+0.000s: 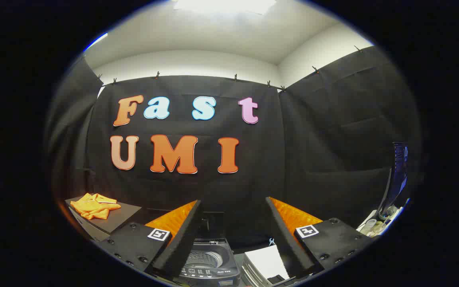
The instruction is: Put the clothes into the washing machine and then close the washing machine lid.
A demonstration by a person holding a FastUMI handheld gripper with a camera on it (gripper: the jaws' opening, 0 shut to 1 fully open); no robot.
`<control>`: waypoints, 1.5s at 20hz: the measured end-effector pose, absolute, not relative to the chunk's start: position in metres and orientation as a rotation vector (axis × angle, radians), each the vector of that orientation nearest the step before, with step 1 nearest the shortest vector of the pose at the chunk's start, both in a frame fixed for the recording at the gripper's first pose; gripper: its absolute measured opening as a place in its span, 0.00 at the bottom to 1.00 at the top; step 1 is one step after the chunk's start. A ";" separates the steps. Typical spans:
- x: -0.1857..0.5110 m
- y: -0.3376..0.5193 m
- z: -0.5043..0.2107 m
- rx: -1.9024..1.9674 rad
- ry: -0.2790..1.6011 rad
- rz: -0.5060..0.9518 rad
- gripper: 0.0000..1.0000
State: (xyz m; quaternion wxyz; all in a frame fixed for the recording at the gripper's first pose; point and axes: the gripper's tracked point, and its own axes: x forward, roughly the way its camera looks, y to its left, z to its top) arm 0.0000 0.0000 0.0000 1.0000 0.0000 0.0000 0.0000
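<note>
Black cloth walls enclose the booth. Gripper view: the gripper (pixel 233 235) is spread wide, holding nothing. Between its fingers, low down, stands the washer (pixel 209 265), lid up, drum visible. Orange clothes (pixel 93 206) lie on a dark surface (pixel 124 213), well apart, beyond the left finger.
</note>
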 end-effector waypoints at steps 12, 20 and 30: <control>0.006 0.016 -0.005 -0.012 0.016 0.027 0.99; 0.006 0.019 0.000 0.032 0.004 0.021 0.99; 0.001 0.073 0.009 0.031 -0.056 0.135 0.98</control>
